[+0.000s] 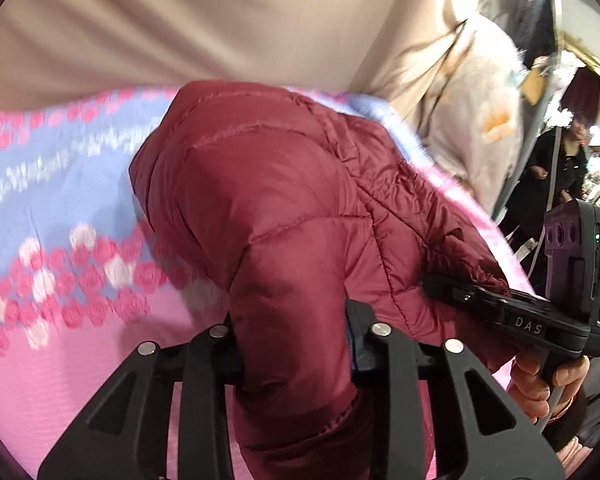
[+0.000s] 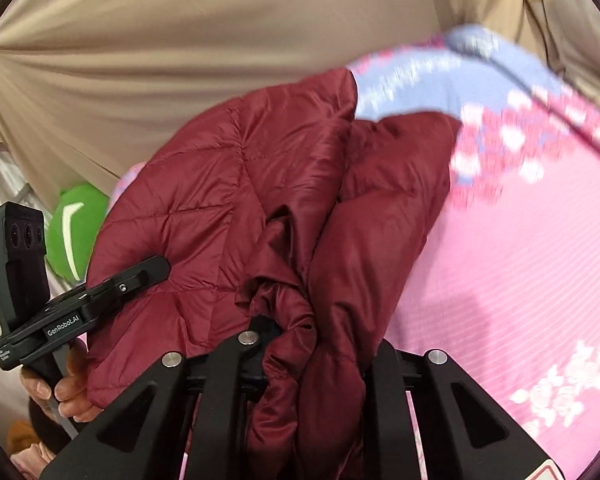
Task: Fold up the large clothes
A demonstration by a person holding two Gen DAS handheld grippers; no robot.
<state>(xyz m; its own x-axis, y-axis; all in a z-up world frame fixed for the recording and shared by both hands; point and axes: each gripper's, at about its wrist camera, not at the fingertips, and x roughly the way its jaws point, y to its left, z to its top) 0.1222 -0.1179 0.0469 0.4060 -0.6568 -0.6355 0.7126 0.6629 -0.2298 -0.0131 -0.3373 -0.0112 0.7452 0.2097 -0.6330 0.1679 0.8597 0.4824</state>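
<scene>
- Dark red quilted jacket point(image 1: 284, 200) hangs bunched between the two tools, its far part trailing down toward a pink bed cover point(image 1: 80, 380); cannot tell whether it touches.
- Left gripper point(image 1: 292, 344) has its jaws clamped on a fold of the jacket; fabric fills the gap.
- Right gripper point(image 2: 316, 344) likewise has its jaws clamped on a crumpled wad of the jacket point(image 2: 228, 200).
- Cover is pink with fine stripes, a lilac-blue band and pink and white flower print point(image 2: 496, 160); blurred.
- Beige curtain point(image 1: 200, 20) hangs behind the bed, pleated.
- Green plush thing point(image 2: 74, 232) sits at the bed edge by the curtain.
- Right hand point(image 1: 540, 384) grips its tool's handle; left hand point(image 2: 60, 392) too.
- Pale furry garment point(image 1: 476, 120) hangs beside the bed; a person in dark clothes point(image 1: 556, 176) stands farther back.
</scene>
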